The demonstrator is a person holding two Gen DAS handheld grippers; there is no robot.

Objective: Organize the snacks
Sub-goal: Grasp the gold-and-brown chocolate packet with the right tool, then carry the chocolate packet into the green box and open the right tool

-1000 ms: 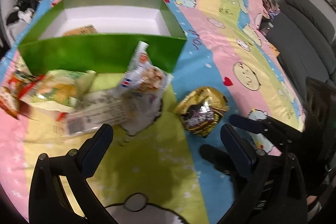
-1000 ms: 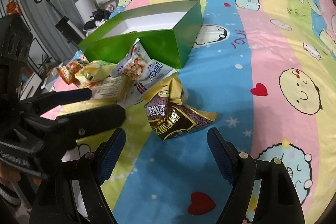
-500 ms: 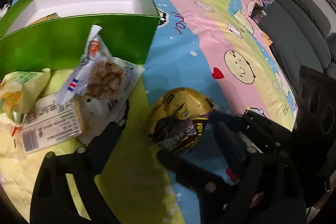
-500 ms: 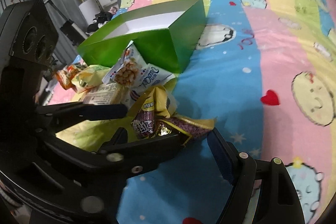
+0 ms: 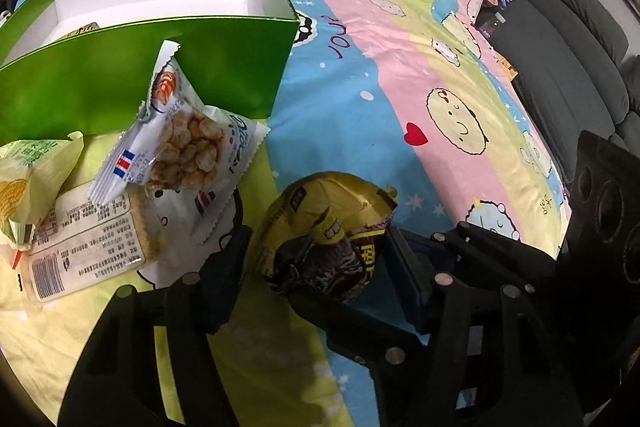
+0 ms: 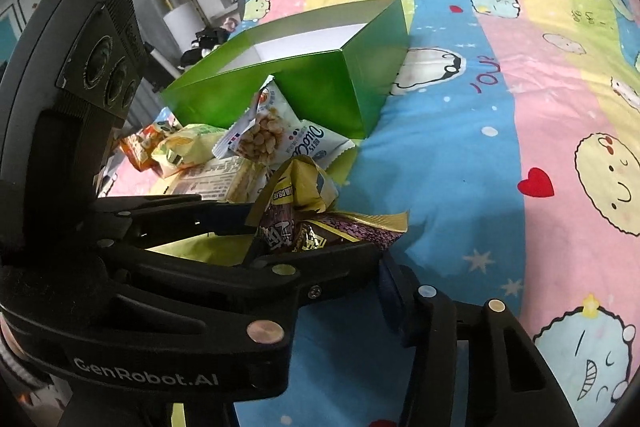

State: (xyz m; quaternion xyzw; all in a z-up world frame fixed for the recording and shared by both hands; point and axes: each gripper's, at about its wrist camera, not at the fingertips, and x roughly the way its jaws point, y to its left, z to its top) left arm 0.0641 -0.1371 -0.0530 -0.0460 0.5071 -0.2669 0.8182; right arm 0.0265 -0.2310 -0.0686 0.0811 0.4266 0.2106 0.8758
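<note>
Gold-and-brown foil marks the snack bag seen at six o'clock in the left wrist view, lying on a striped cartoon bedspread. The left gripper has just been closing and is seen about half shut around the bag, its pads at or near the foil; whether they press cannot be told. A green box at ten o'clock holds one packet; a peanut packet and others lie outside, so most sorting is judged left.

From the right wrist view, the right gripper has also been closing beside the bag; its hold cannot be told. The bag's long axis runs from eight towards two o'clock.
</note>
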